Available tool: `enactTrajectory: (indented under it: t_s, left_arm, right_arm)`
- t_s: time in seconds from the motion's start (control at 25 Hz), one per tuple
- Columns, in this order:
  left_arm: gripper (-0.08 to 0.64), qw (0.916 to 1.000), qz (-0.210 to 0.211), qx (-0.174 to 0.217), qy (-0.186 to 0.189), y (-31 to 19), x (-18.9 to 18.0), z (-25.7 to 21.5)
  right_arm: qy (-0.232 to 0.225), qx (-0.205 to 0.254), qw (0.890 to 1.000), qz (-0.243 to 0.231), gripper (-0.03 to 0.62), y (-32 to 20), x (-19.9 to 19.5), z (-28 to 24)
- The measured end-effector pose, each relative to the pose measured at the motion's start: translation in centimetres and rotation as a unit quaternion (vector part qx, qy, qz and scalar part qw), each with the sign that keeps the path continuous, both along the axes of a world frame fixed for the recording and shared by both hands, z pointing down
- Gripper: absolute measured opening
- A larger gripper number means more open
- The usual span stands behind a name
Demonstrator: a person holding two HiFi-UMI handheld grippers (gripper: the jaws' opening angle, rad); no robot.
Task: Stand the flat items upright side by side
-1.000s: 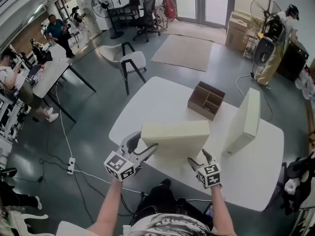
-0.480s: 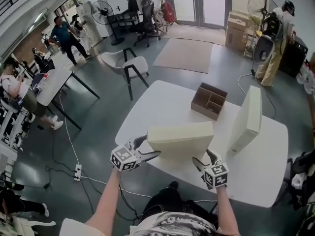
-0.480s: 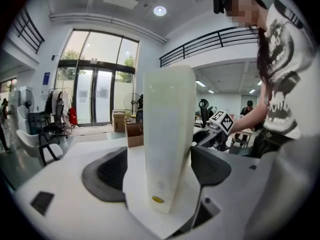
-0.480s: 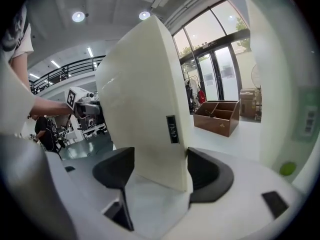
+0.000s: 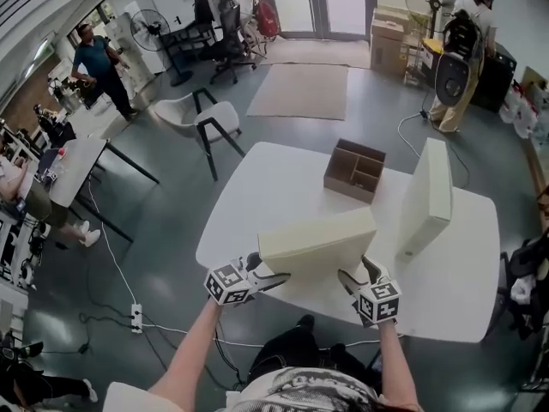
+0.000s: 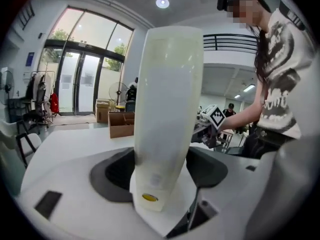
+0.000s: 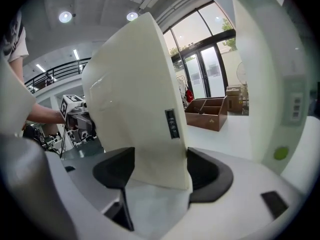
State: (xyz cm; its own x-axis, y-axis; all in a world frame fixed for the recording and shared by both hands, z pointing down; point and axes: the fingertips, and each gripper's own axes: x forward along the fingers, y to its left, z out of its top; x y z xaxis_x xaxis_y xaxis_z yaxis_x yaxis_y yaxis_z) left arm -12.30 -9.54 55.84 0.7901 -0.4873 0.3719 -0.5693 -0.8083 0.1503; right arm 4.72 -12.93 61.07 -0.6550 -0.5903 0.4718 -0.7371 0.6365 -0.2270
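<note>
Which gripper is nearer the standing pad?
Right. The right gripper grips the tilted pad's end nearest the standing pad; the left gripper, jaws just closed further, holds its far end.

The upright panel (image 7: 255, 84) is cut off above; label (image 7: 171, 124) on held panel (image 7: 130, 94) unreadable.

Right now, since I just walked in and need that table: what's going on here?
A person grips a cream panel by its two ends, the left gripper on one and the right gripper on the other. The left jaws have just been closing on it. The panel leans on its long edge over the near side of the white table. A second panel stands upright to the right, near a brown box.
</note>
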Motion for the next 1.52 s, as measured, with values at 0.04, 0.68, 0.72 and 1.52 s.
enactTrajectory:
  t_s: [0.04, 0.68, 0.72, 1.52]
  left_arm:
    - [0.327, 0.9999, -0.013, 0.005, 0.004, 0.1, 0.2, -0.1]
    - [0.327, 0.9701, -0.242, 0.017, 0.001, -1.9, 11.4, 0.0]
    - [0.327, 0.9672, -0.253, 0.017, 0.0, -2.2, 12.1, 0.0]
    - [0.318, 0.9428, -0.332, 0.013, -0.028, -10.6, 21.0, 0.0]
  right_arm:
    - [0.0, 0.0, 1.0, 0.005, 0.331, 0.1, 0.2, -0.1]
    - [0.01, 0.0, 0.998, 0.069, 0.311, 4.7, 11.7, -0.3]
    - [0.012, 0.0, 0.998, 0.069, 0.311, 5.0, 12.3, -0.2]
    - [0.047, 0.035, 0.991, 0.123, 0.298, -1.7, 19.1, -2.2]
